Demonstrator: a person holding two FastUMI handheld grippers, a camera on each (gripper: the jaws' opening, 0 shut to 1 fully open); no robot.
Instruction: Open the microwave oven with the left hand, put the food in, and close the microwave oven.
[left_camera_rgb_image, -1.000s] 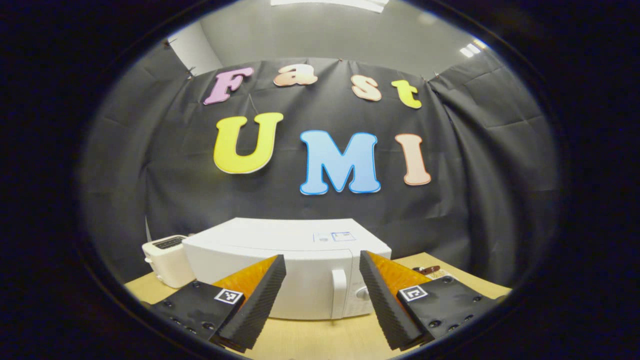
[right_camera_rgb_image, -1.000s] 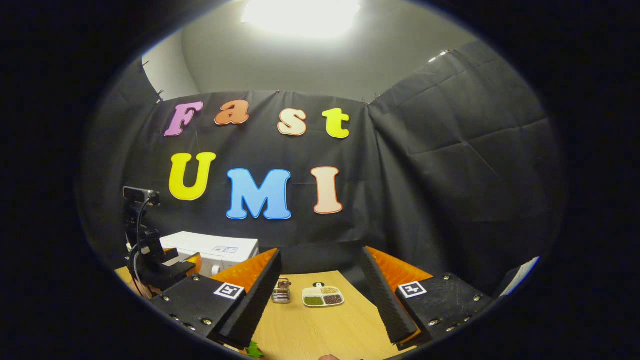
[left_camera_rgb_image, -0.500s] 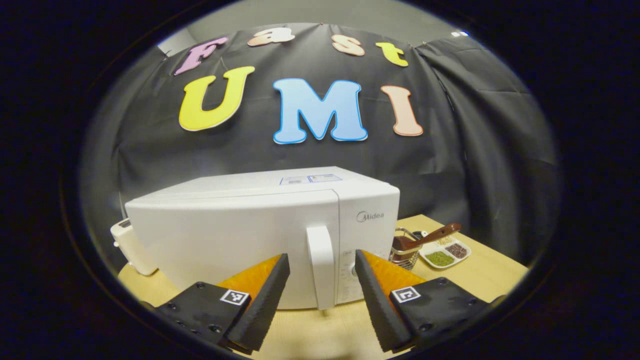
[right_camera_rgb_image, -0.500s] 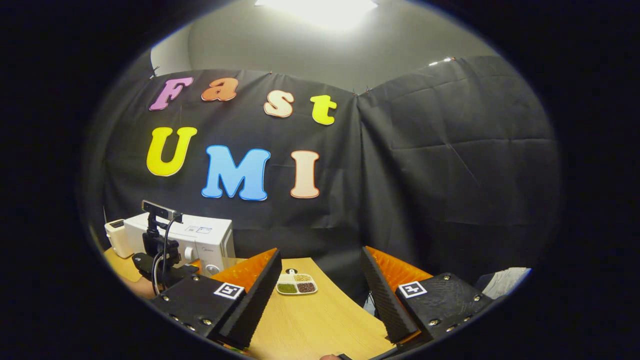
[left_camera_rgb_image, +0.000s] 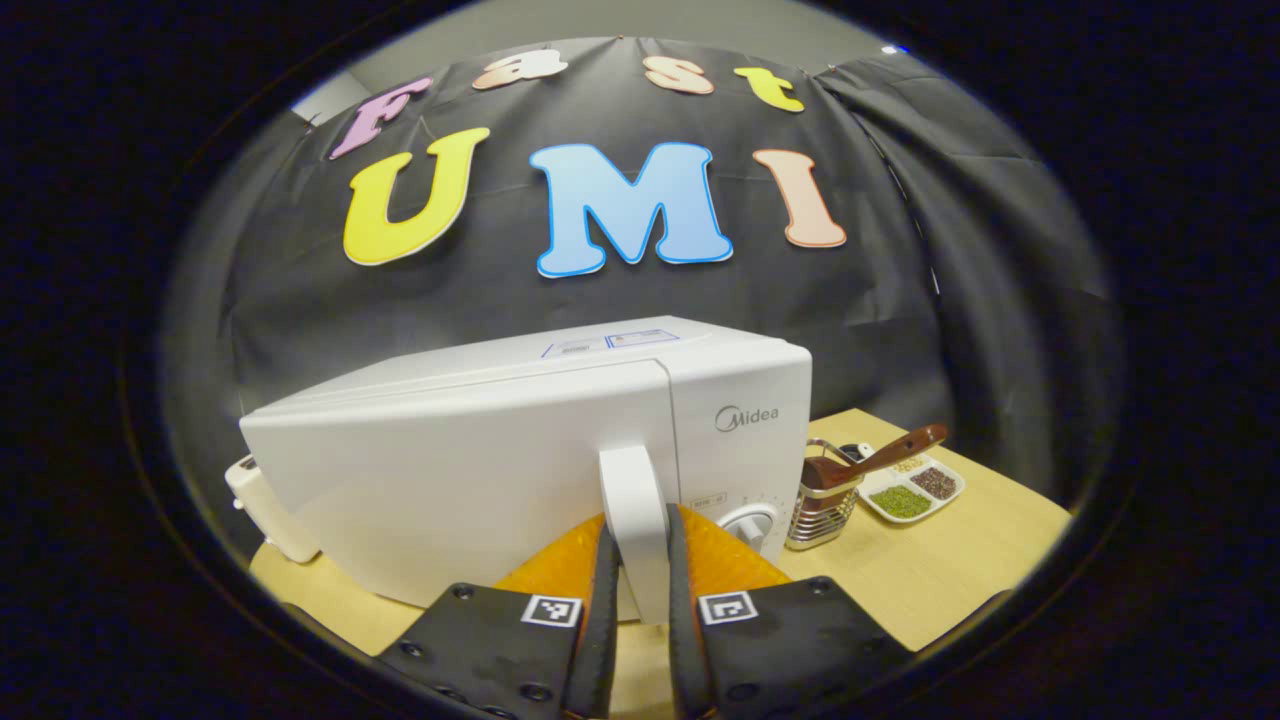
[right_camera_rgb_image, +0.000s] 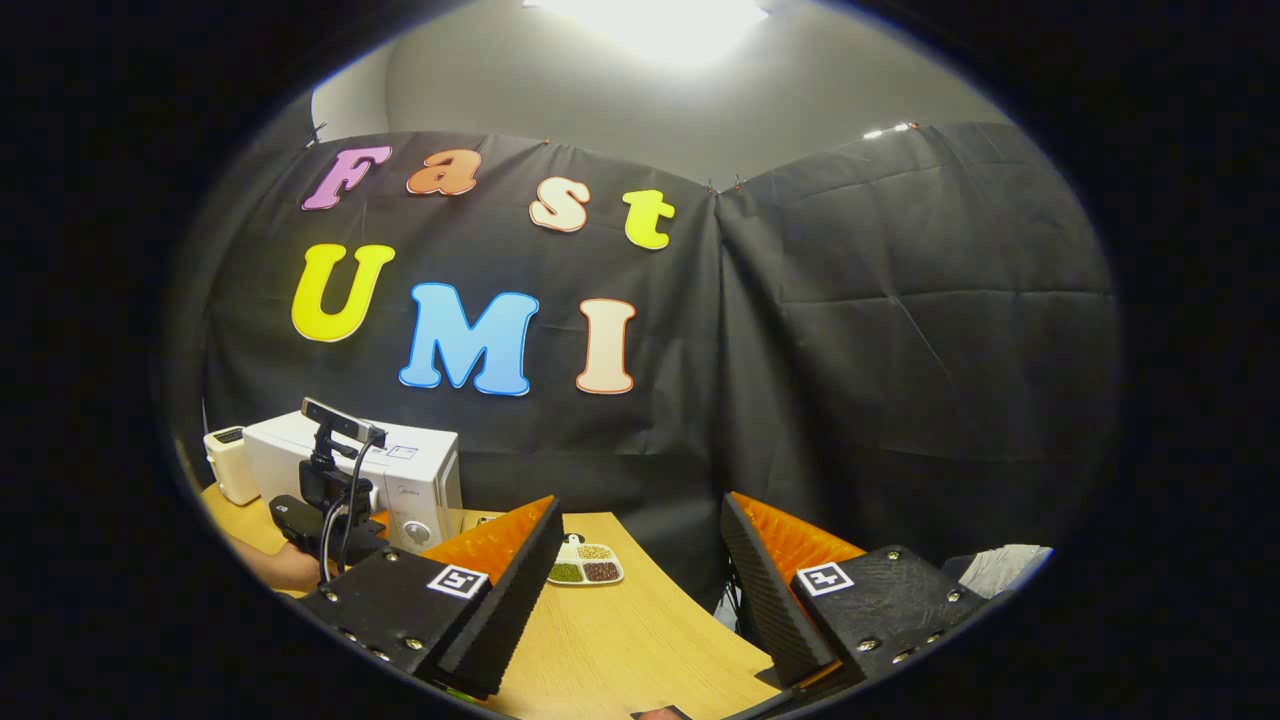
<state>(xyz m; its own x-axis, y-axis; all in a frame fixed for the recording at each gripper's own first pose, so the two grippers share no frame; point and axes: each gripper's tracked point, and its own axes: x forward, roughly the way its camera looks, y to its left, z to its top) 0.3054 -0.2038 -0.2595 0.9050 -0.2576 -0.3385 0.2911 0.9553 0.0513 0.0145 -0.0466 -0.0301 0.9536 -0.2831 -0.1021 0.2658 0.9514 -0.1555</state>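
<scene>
Left gripper (left_camera_rgb_image: 637, 640) clamped on microwave (left_camera_rgb_image: 480, 450) door handle (left_camera_rgb_image: 634, 520); handle upright, long axis vertical. Microwave on table (left_camera_rgb_image: 950, 570), door closed, facing gripper. Right gripper (right_camera_rgb_image: 640, 590) spread wide, holding nothing, above table.

Toaster (left_camera_rgb_image: 262, 500) mostly hidden behind the microwave (left_camera_rgb_image: 480, 450); sectioned dish's (right_camera_rgb_image: 585, 570) contents too small to identify.
</scene>
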